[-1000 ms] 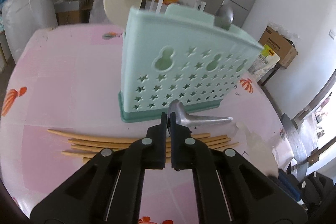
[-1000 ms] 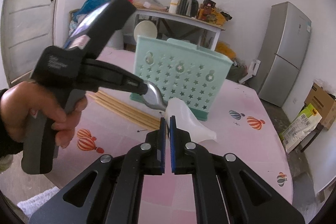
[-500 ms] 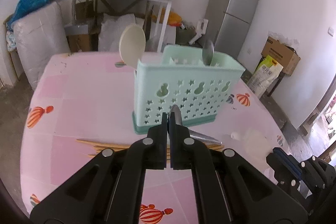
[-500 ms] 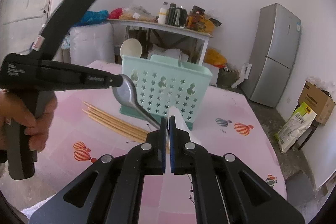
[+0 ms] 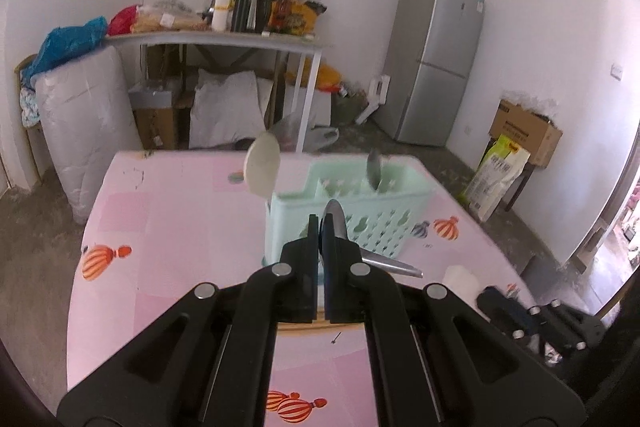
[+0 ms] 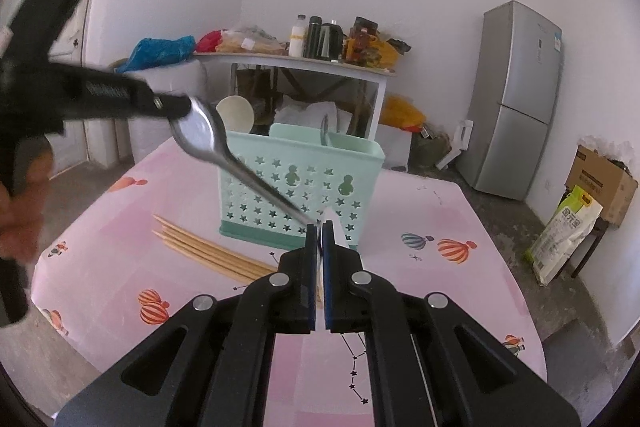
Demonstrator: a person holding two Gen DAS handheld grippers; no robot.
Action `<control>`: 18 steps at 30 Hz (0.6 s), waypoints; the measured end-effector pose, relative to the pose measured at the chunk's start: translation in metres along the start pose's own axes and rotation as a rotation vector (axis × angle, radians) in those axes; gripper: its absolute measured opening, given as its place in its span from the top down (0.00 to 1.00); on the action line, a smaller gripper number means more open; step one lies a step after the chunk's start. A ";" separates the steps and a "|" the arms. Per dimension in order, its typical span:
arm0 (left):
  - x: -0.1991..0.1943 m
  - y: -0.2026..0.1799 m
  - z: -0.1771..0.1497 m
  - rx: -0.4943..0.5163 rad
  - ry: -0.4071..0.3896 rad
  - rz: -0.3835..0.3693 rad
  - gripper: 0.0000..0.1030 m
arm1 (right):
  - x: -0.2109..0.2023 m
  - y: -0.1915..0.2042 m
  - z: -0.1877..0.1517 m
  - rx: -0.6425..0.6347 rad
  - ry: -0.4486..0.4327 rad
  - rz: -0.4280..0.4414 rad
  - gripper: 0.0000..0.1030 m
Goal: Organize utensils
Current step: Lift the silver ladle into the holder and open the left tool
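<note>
Right wrist view: your left tool (image 6: 182,105) clamps the bowl of a metal spoon (image 6: 204,135), raised above the tabletop (image 6: 460,287) with its handle slanting down in front of the mint utensil basket (image 6: 300,183). Your right tool (image 6: 319,227) is closed on a white plastic spoon (image 6: 334,223). Wooden chopsticks (image 6: 208,251) lie flat left of the basket. A white ladle (image 5: 262,167) and another metal spoon (image 5: 374,171) stand inside the basket.

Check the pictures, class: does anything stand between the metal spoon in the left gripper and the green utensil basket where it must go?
Nothing visible does. The left gripper holds the metal spoon by its bowl, above and in front of the green basket. Only air separates them.
</note>
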State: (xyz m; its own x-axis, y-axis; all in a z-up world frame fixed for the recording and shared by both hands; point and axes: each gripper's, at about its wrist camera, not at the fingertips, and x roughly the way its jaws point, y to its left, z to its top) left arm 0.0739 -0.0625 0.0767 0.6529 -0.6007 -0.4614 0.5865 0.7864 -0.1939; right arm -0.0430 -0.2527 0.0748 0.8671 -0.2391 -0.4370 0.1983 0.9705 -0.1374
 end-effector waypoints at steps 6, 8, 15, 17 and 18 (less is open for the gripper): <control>-0.028 -0.003 0.035 0.010 -0.119 0.021 1.00 | 0.006 -0.013 0.000 0.049 0.013 0.012 0.97; -0.036 -0.003 0.047 0.019 -0.158 0.041 1.00 | 0.006 -0.016 0.000 0.057 0.015 0.010 0.97; -0.044 -0.009 0.069 0.106 -0.237 0.178 1.00 | 0.007 -0.027 0.002 0.082 0.016 -0.003 0.97; -0.044 -0.012 0.070 0.142 -0.249 0.232 1.00 | 0.008 -0.030 0.002 0.088 0.017 -0.004 0.97; -0.044 -0.013 0.070 0.155 -0.252 0.252 1.00 | 0.007 -0.031 0.003 0.090 0.018 -0.004 0.97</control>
State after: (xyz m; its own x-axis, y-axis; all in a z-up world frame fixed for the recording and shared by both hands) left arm 0.0715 -0.0562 0.1603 0.8715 -0.4235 -0.2472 0.4460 0.8941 0.0407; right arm -0.0415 -0.2843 0.0781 0.8583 -0.2425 -0.4522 0.2426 0.9683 -0.0589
